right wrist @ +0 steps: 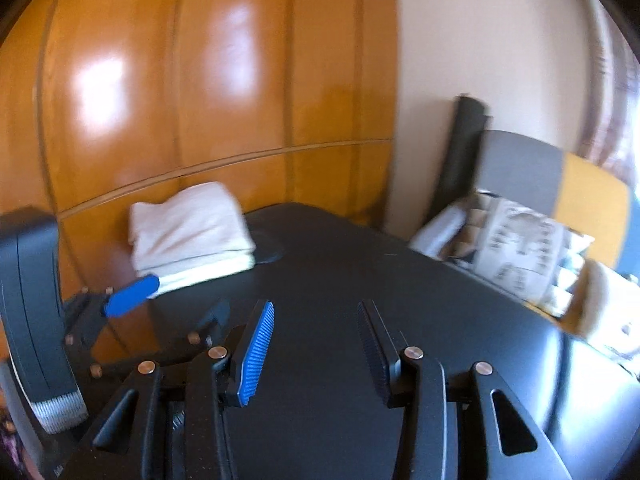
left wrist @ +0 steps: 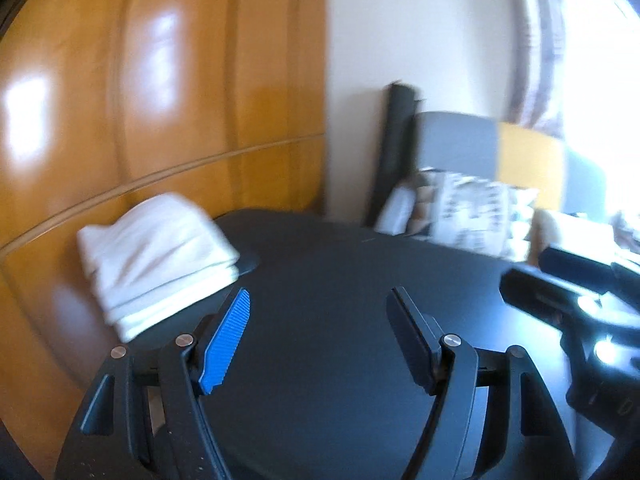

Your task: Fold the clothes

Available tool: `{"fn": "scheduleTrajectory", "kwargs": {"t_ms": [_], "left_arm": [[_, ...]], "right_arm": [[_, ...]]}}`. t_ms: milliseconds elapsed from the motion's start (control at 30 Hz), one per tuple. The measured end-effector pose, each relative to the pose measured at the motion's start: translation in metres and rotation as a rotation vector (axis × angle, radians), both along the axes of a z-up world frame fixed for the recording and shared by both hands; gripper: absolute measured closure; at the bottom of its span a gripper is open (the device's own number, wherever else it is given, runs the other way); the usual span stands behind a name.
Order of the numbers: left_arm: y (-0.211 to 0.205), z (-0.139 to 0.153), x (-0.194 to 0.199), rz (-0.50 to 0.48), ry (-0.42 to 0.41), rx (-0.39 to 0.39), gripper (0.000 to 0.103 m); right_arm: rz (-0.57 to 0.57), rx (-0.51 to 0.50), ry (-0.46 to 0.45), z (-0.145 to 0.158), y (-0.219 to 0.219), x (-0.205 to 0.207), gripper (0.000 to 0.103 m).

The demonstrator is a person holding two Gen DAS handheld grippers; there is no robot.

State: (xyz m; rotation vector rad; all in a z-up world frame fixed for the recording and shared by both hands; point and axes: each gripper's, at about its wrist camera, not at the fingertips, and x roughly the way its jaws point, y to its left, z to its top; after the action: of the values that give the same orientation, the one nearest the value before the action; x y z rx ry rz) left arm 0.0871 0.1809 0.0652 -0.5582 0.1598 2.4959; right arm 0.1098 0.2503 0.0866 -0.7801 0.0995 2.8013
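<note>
Two claws hover over the dark, smooth-topped table (left wrist: 340,280) and both are empty, fingers apart with only bare tabletop showing between them. In the left wrist view the left claw (left wrist: 320,316) stands wide, blue ribbed pad on one side, black pad on the other. In the right wrist view the right claw (right wrist: 316,328) is parted more narrowly, nothing pinched.

Over at the middle left of both frames sits the folded white cloth stack (left wrist: 156,256), parked at the far left corner of the table against the glossy orange wooden panelling (left wrist: 160,80). It looks neatly layered, so that piece reads as finished. Its long axis runs across the frame, roughly along the panelling, with the stacked folded edges facing down-frame toward the claws and the rounded fold on top at the back.

At the right of both views, a rumpled patterned grey-and-white fabric pile (right wrist: 516,248) lies on the grey-and-yellow chair (right wrist: 540,172) just beyond the table edge. That looks like the next garment.

My read: the step in hand is fetching a fresh piece. To do it well, swing right, take the pile by an edge or corner, not the bulk, lift it clear of the chair, and spread it flat mid-table, well apart from the finished stack.
</note>
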Motion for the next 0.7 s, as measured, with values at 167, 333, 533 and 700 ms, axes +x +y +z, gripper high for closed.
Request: {"fn": "scheduleTrajectory", "kwargs": {"t_ms": [167,333,533,700], "left_arm": [[0.056,0.014,0.040,-0.203,0.039,0.000,0.029],[0.102,0.025,0.084,-0.355,0.066,0.002,0.029],[0.165,0.028,0.137,-0.516,0.086,-0.050,0.029],[0.211,0.016,0.175,-0.609,0.030,-0.104,0.029]], "right_arm": [[-0.168,-0.029,0.033,0.011,0.055,0.065,0.059],[-0.359,0.024,0.041,0.020,0.085,0.111,0.059],[-0.612,0.017,0.065,0.009,0.118,0.171,0.058],[-0.759,-0.002,0.060,0.004,0.140,0.227,0.058]]}}
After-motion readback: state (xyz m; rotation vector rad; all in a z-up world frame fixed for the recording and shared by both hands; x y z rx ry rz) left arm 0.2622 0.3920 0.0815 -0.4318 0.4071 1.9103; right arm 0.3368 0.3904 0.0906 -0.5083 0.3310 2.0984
